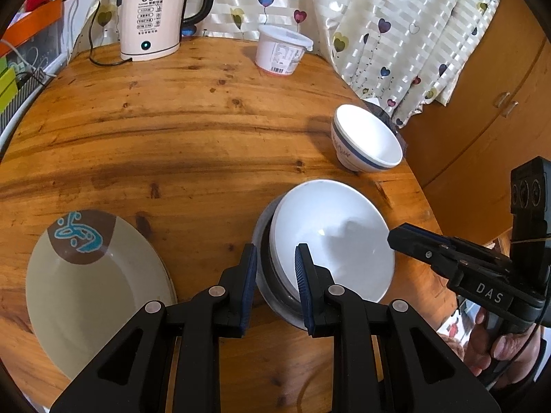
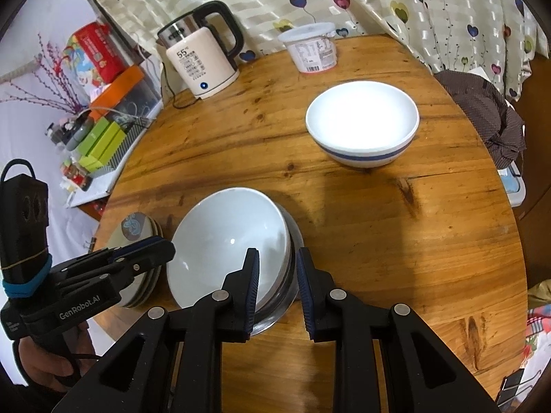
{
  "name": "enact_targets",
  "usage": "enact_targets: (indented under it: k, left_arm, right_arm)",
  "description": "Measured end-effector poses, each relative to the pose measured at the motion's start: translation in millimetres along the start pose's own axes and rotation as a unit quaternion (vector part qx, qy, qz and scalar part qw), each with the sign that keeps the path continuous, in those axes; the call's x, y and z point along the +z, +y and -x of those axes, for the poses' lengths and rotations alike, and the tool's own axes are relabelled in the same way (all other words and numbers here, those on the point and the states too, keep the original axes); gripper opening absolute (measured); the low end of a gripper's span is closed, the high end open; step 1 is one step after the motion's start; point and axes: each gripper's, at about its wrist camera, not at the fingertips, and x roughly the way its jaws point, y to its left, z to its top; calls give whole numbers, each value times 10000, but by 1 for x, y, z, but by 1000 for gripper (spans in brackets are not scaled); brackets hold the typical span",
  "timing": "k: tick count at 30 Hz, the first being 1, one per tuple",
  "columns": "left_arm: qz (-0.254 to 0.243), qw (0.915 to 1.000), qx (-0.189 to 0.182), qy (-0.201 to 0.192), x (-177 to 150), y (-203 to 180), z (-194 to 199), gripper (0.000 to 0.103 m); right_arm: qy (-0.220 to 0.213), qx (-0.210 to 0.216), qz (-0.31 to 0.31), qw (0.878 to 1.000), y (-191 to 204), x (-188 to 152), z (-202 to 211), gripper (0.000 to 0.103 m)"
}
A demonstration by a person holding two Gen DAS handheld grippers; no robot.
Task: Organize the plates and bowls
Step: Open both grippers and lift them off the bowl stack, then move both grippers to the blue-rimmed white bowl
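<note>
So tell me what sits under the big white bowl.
The big white bowl is nested in a metal bowl, of which only the rim and outer wall show; anything deeper is covered.

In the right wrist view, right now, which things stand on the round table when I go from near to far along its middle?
Stacked white bowl in the metal bowl → blue-banded bowl → white plastic tub at the far edge.

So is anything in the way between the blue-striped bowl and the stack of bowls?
Nothing visible. Only bare wooden table lies between the blue-striped bowl and the stack of bowls. The kettle and lidded tub stand farther back.
</note>
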Motion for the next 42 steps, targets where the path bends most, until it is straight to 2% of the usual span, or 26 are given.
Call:
enact_targets:
  k: [11,15,20,42]
  left_arm:
    - [-133,9998,-12,-121,8,-5,6,24]
    - [-157,9998,-13,-134,10,-6,6,24]
    - [-185,9997,-14,-139,12,-7,5,24]
    - [-341,9993,-137,-85,35,-18,-7,24]
  right_arm:
    - [-144,15,10,9999,-1,6,12,23]
    - [-147,20,-10,9999,-2,6,13,38]
    - [-168,3,-44,9998,-6,9,15,43]
    - [-294,-199,-247,9991,-25,22,18,49]
